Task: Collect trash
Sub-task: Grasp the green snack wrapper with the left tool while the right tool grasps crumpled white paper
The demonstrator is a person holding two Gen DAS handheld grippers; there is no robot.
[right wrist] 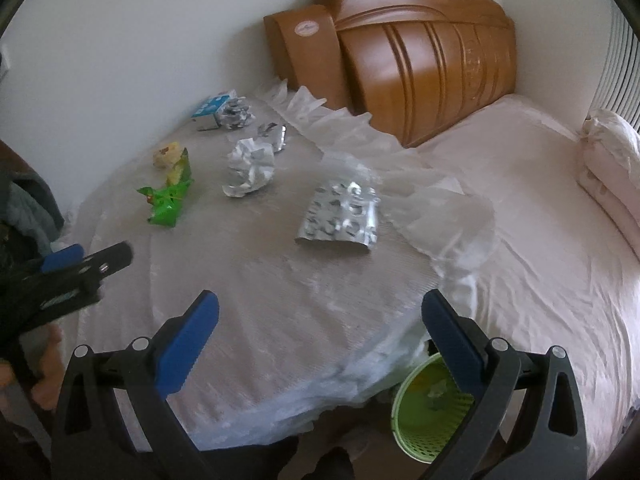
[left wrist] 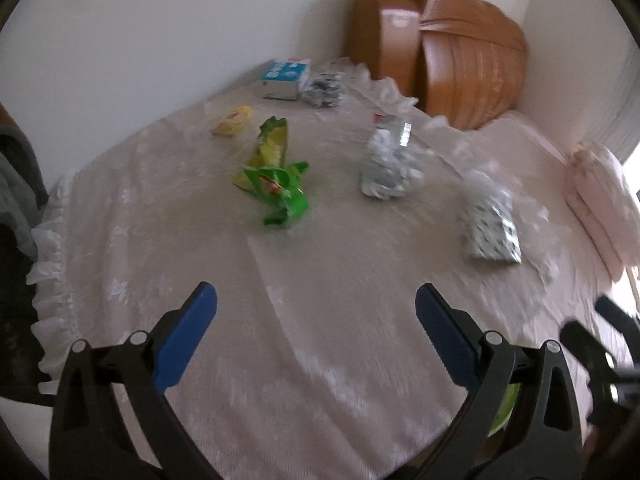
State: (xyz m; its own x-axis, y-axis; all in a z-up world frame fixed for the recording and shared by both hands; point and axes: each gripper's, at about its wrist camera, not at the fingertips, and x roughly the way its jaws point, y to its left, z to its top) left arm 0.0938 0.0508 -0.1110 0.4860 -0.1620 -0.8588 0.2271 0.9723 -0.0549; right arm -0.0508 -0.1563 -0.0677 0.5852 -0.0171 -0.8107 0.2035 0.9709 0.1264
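Observation:
Trash lies on a round table with a white lace cloth [left wrist: 280,320] [right wrist: 260,300]. A green wrapper [left wrist: 280,196] [right wrist: 166,200] lies near the middle, with a yellow-green wrapper [left wrist: 272,144] behind it. A crumpled silver foil [left wrist: 386,168] [right wrist: 250,168] and a flat silver packet [left wrist: 492,224] [right wrist: 340,220] lie to the right. A yellow wrapper [left wrist: 234,120] [right wrist: 168,154], a blue box [left wrist: 286,78] [right wrist: 212,110] and another foil [left wrist: 324,88] sit at the back. My left gripper [left wrist: 316,320] [right wrist: 92,256] and right gripper [right wrist: 320,328] are open and empty above the table's near edge.
A green mesh basket [right wrist: 436,420] stands on the floor below the table's near right edge. A bed with a pink sheet [right wrist: 540,220], a folded pink quilt [right wrist: 612,160] and a wooden headboard [right wrist: 420,60] lie to the right. White walls stand behind.

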